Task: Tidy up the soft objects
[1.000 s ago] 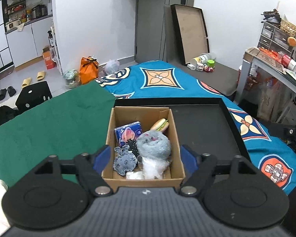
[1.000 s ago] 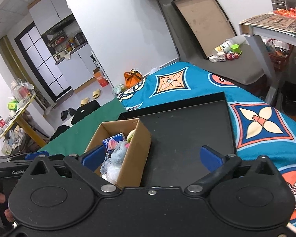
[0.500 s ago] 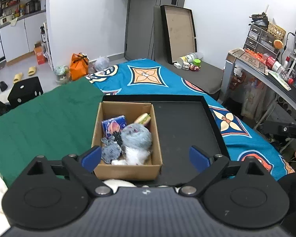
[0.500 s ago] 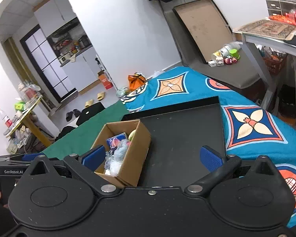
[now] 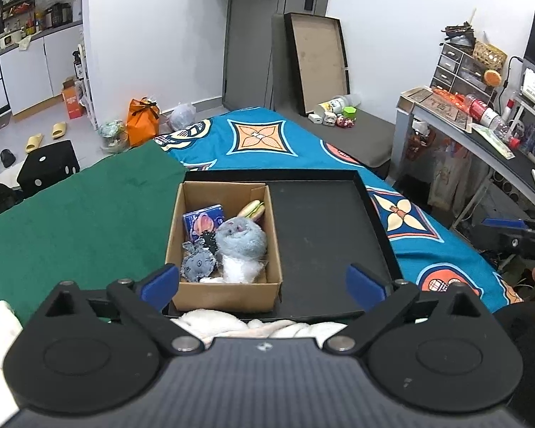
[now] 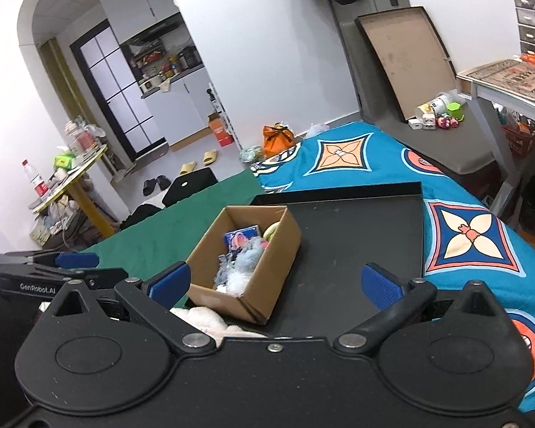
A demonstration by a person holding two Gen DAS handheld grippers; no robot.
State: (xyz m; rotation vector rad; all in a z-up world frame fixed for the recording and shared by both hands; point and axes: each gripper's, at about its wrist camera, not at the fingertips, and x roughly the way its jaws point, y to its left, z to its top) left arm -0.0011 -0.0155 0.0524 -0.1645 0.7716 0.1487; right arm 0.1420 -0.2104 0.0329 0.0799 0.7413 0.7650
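Left gripper [image 5: 264, 281] jaws opening wide, nothing between them; right gripper [image 6: 273, 283] wide open, empty. Cardboard box [image 5: 228, 290] of soft toys [image 5: 240, 239] just ahead of both, on black tray [image 5: 328, 235].

A small lived-in home, bedroom and kitchen in one. A bed under a blue patterned cover [image 5: 267, 142] fills the middle, yellow slippers [image 5: 59, 129] lie on the tiled floor. White kitchen cabinets [image 6: 182, 107] stand beyond, a cluttered grey desk [image 5: 456, 125] alongside.
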